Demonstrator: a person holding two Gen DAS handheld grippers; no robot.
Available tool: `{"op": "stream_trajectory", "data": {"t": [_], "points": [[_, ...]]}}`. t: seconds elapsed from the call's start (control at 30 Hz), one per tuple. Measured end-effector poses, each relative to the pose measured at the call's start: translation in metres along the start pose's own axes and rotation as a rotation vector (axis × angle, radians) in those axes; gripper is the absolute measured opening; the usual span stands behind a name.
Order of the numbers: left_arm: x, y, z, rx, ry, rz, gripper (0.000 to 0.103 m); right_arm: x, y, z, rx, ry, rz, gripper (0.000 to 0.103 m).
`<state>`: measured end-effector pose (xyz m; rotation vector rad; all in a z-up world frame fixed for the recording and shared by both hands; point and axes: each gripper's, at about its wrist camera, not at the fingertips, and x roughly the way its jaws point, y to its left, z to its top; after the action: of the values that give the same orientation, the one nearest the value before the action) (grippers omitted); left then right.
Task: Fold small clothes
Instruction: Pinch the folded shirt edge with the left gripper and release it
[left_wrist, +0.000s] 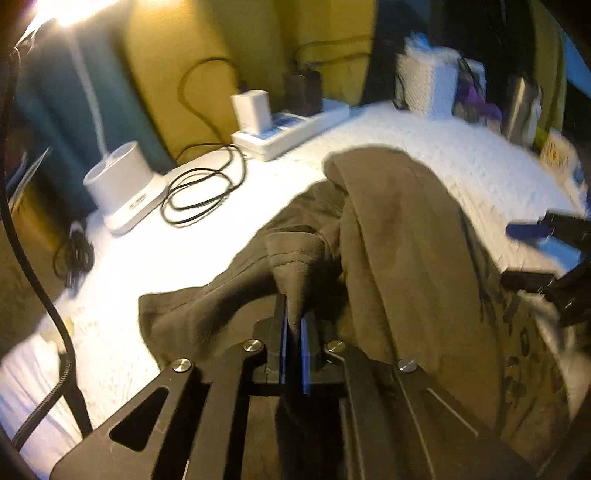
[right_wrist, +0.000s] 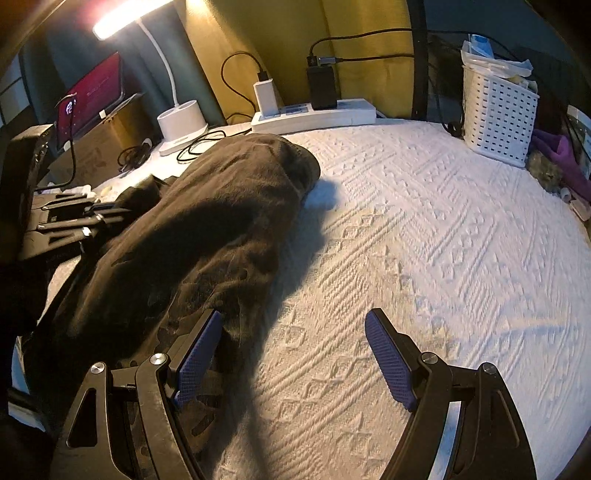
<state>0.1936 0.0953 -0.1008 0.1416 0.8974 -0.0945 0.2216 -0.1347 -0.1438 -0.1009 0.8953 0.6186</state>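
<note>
A dark brown garment (left_wrist: 399, 240) lies bunched in a long heap on the white textured cover (left_wrist: 443, 155). My left gripper (left_wrist: 294, 332) is shut on a raised fold of that garment, and the cloth is pinched between its blue pads. In the right wrist view the same garment (right_wrist: 221, 221) stretches from the lower left toward the lamp. My right gripper (right_wrist: 295, 325) stands open over the cover, its left pad (right_wrist: 195, 362) at the garment's near edge with no cloth between the pads. It also shows at the right edge of the left wrist view as the right gripper (left_wrist: 526, 256).
At the back stand a white lamp base (right_wrist: 181, 122), a power strip (right_wrist: 314, 114) with chargers and a coiled black cable (left_wrist: 203, 192). A white perforated basket (right_wrist: 498, 114) and purple cloth (right_wrist: 565, 155) sit back right. A lit tablet (right_wrist: 92, 96) leans at the left.
</note>
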Motion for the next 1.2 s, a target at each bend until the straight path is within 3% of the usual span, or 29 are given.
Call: {"op": "stream_trajectory", "data": {"t": [0.23, 0.37, 0.43, 0.53, 0.67, 0.73, 0.8, 0.83, 0.97, 1.2], "points": [[-0.029, 0.041, -0.005, -0.143, -0.087, 0.015, 0.003, 0.006, 0.014, 0.006, -0.004, 0.007, 0.0, 0.081], [-0.019, 0.064, -0.012, -0.191, -0.074, 0.011, 0.004, 0.012, 0.025, 0.011, -0.023, 0.013, 0.001, 0.081], [-0.007, 0.074, -0.016, -0.217, -0.041, -0.004, 0.008, 0.016, 0.029, 0.012, -0.03, 0.014, -0.002, 0.081], [0.003, 0.089, -0.023, -0.251, -0.017, 0.044, 0.008, 0.019, 0.033, 0.015, -0.037, 0.016, -0.018, 0.081], [-0.005, 0.102, -0.033, -0.296, -0.01, 0.029, 0.009, 0.019, 0.035, 0.015, -0.035, 0.019, -0.032, 0.081], [-0.015, 0.103, -0.037, -0.304, -0.025, 0.01, 0.014, 0.019, 0.036, 0.015, -0.033, 0.022, -0.036, 0.081], [-0.024, 0.104, -0.041, -0.315, -0.039, -0.01, 0.038, 0.018, 0.036, 0.015, -0.029, 0.02, -0.04, 0.081], [-0.03, 0.103, -0.043, -0.32, -0.051, -0.019, 0.041, 0.017, 0.037, 0.015, -0.028, 0.017, -0.041, 0.081], [-0.048, 0.089, -0.05, -0.319, -0.066, -0.101, 0.041, 0.012, 0.04, 0.013, -0.035, 0.012, -0.041, 0.081], [-0.052, 0.039, -0.066, -0.244, 0.011, -0.245, 0.041, 0.0, 0.047, 0.009, -0.041, -0.009, -0.043, 0.081]]}}
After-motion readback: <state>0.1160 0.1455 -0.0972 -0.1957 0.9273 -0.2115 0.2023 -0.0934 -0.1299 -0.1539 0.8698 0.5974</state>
